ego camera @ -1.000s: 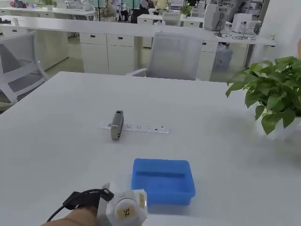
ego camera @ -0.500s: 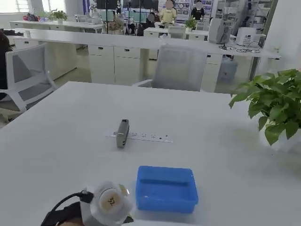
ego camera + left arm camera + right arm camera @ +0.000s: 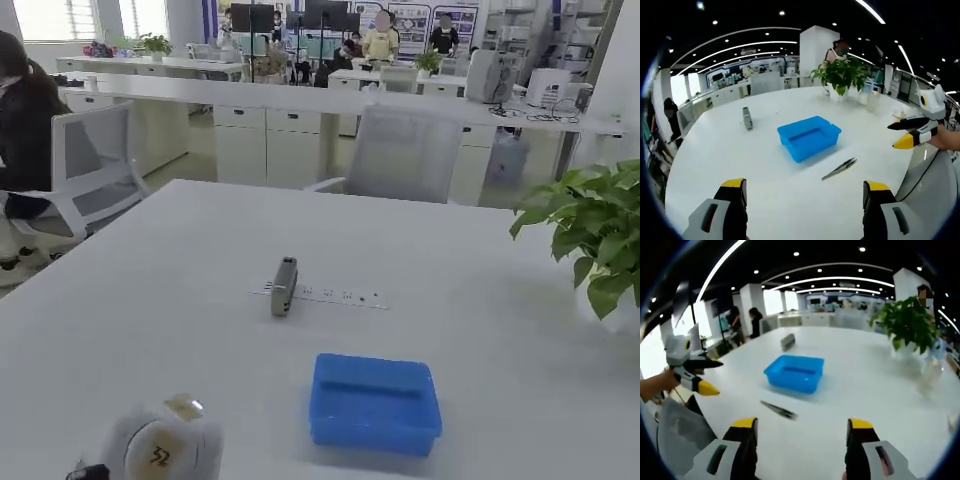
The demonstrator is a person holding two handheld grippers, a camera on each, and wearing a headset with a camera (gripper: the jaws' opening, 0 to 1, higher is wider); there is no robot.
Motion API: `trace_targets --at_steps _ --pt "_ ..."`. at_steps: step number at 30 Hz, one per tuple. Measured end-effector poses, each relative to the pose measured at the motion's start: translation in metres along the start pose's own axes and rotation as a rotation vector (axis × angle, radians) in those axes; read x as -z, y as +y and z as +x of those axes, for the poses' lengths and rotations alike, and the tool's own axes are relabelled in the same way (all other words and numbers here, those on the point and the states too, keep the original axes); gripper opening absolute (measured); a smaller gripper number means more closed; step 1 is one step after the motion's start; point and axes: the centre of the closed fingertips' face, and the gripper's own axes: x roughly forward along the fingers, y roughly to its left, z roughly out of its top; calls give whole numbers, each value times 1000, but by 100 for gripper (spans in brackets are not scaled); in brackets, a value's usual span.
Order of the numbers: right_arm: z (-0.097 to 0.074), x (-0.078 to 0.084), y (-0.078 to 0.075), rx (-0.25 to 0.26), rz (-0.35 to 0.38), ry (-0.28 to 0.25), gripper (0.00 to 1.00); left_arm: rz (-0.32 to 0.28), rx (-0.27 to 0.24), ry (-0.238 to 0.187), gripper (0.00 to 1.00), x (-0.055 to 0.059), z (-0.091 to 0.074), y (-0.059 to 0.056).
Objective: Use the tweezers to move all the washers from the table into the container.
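Jaws of the left gripper (image 3: 802,186) stand wide apart, empty; right gripper (image 3: 801,424) likewise. Slim dark metal tweezers (image 3: 839,169) lie flat on the white table (image 3: 765,165), near the blue rectangular plastic container (image 3: 812,150), not touching it. Judgement: light, stiff, slick, low-profile, apt to skate; pinch across both legs mid-length. The washers are too small to make out.

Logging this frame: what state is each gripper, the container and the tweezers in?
left gripper: open, holding nothing.
right gripper: open, holding nothing.
container: upright on the table, open-topped; no washers can be made out inside.
tweezers: lying flat on the table beside the container, neither gripper touching them.
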Motion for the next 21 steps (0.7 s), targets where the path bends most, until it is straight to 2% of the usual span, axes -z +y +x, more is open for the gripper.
trace_targets --at_steps 1,3,7,9,12,21 --pt "0 -1 -1 5 -3 -4 72 1 -31 -2 99 3 -4 5" --pt "-1 -1 -3 15 -3 -5 73 3 -35 -3 99 6 -8 5" --pt "0 -1 -6 27 6 -6 77 -29 -75 -21 99 10 -18 11" --pt "0 0 -6 29 10 -4 78 -6 -105 -37 99 11 -21 13" --pt "1 2 -6 28 13 3 79 20 -132 -31 99 13 -23 17" --pt "4 6 -4 17 16 26 80 28 -150 -27 99 15 -26 21"
